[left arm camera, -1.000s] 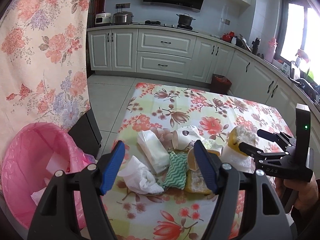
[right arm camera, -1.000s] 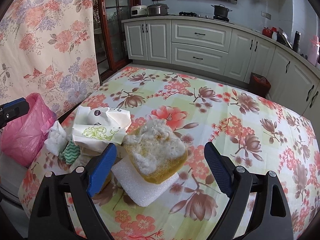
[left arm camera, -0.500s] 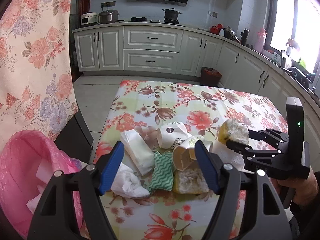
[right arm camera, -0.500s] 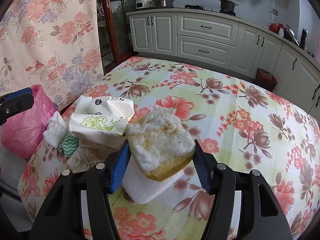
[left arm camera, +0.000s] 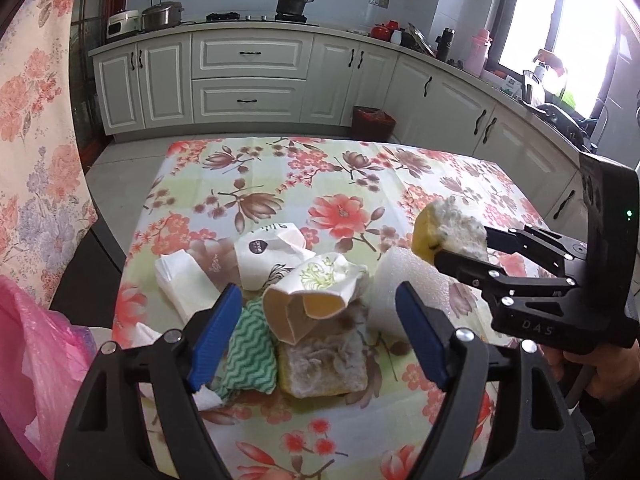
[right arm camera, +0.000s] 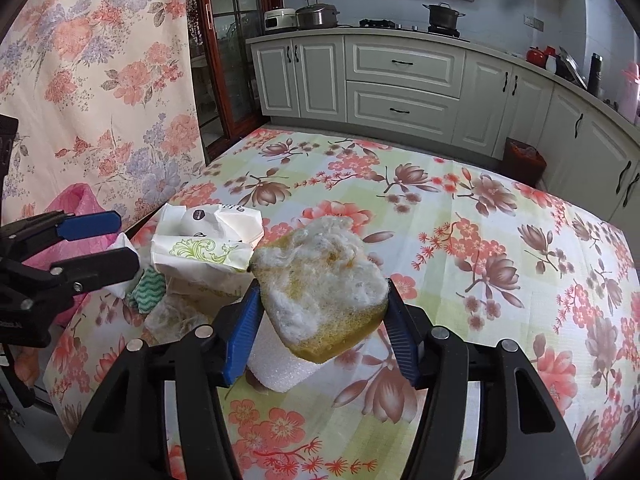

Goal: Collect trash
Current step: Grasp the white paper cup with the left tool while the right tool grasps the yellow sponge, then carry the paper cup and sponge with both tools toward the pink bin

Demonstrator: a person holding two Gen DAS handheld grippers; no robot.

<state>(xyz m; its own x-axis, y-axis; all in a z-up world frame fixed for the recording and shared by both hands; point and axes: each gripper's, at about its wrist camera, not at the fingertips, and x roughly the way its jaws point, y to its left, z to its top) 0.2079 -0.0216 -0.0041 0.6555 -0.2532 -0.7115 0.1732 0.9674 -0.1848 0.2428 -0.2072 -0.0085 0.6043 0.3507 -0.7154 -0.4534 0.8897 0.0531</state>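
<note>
Right wrist: your right gripper (right arm camera: pixel 320 320), wide a second ago, now clamps the sponge (right arm camera: pixel 320 292), angled down; left gripper (left arm camera: pixel 320 336) has just been opening wider, holding nothing.

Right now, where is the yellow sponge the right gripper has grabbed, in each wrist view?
Left wrist view: yellow sponge at right of centre, clamped in the right gripper, lifted above the white foam block.
Right wrist view: sponge dead centre, between the blue pads.
Shared landmark: the crushed paper cup with green print.
</note>
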